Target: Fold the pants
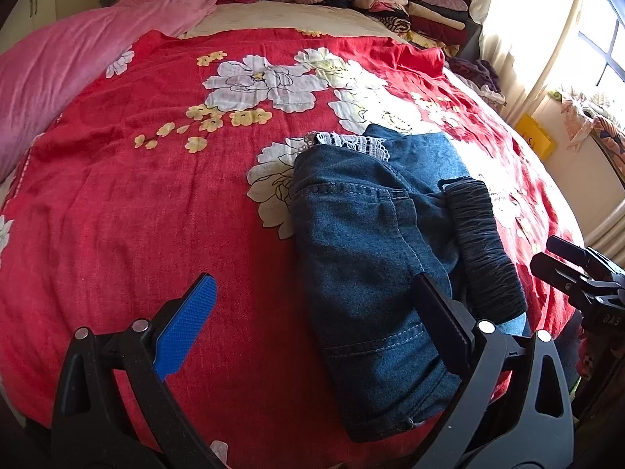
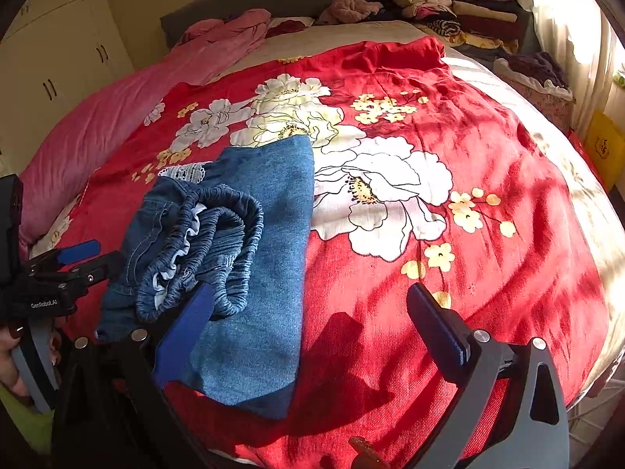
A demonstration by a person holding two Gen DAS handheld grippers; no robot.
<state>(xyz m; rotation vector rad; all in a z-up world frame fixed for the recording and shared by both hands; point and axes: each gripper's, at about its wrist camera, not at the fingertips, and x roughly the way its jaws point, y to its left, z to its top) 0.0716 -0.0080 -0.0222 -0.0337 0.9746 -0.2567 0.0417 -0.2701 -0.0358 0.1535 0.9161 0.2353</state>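
A pair of blue denim pants lies folded into a compact bundle on the red floral bedspread. White lace trim shows at its far end and the elastic waistband at its right side. My left gripper is open just in front of the bundle, its right finger over the denim. In the right wrist view the pants lie left of centre with the gathered waistband on top. My right gripper is open, its left finger beside the denim. Each gripper shows at the other view's edge.
A pink quilt lies along the bed's left side. Stacks of folded clothes sit at the head of the bed. A window and curtain are at the right, with a yellow bag below. White wardrobes stand at the left.
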